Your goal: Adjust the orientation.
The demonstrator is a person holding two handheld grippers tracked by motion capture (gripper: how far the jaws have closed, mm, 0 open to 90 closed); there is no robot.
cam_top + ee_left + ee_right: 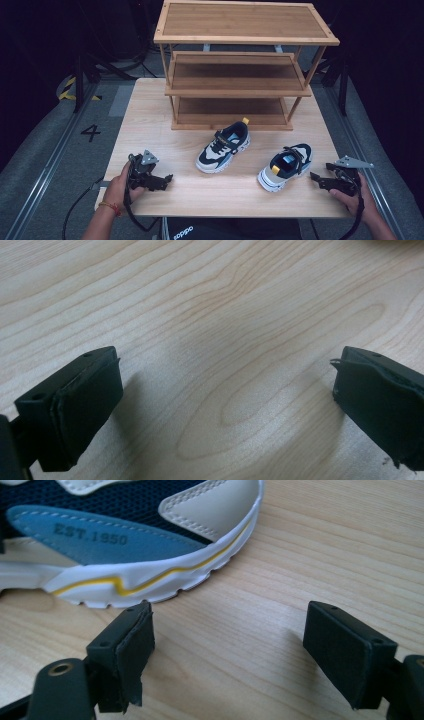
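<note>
Nearest the high camera, the two forearms are seen entering from the bottom edge, each hand wrapped round a gripper that is rested low on the front of the table (150,107). The left gripper (161,181) is held near the front left corner with its jaws spread wide over bare wood and nothing between them. The right gripper (320,181) is likewise held wide open and empty, and is pointed at the right shoe (285,166), just beside it but apart; in the right gripper view the white sole with its yellow line is seen just beyond the left jaw tip. Such a placing is judged to be a ready stance before a pick. The left shoe (223,146) is set toward the middle of the table, close in front of the shoe rack (240,30), whose three bamboo shelves are kept bare, presumably to receive the pair. The surface is a pale wood-grain board, matt and flat. Round it, grey flooring, metal rails, a painted figure 4 (90,132) and a dark, unlit room are seen.
</note>
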